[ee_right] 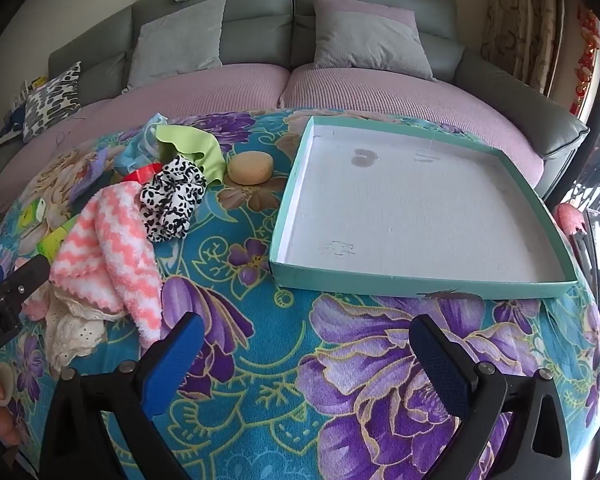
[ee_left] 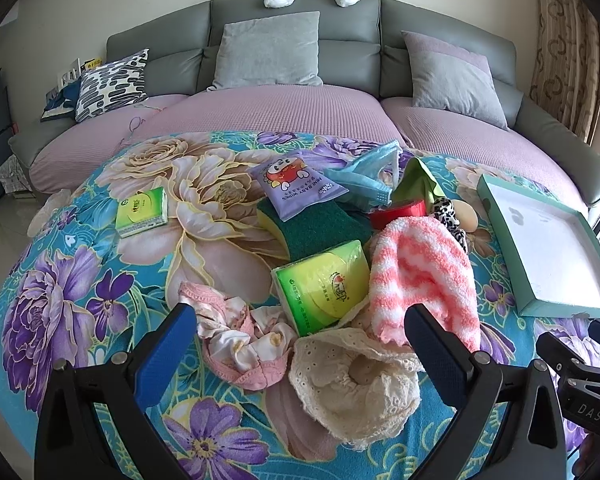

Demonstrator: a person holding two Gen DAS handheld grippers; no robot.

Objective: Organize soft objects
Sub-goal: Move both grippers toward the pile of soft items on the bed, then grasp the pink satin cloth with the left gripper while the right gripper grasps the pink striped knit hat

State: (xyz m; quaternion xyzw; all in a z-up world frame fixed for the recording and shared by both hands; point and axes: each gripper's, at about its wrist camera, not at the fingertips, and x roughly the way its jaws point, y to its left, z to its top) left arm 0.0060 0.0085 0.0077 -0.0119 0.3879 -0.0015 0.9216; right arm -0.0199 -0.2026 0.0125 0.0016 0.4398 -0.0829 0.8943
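Floral blanket (ee_left: pixel 80 280) before grey sofa (ee_left: pixel 292 16). Left gripper (ee_left: pixel 300 332) spread wide over cream lace cloth (ee_left: pixel 352 384): light, limp, pinch a bunched fold. Pink striped sock (ee_right: pixel 112 248) beside. Right gripper (ee_right: pixel 306 344) spread, empty; teal tray (ee_right: pixel 420 280) right.

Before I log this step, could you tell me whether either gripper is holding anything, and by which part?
Nothing is held. The left gripper stands open above the pile of soft things, and the right gripper stands open over the bare floral cloth.

soft items (ee_left: pixel 416 276) piled, teal tray (ee_right: pixel 420 282) beside
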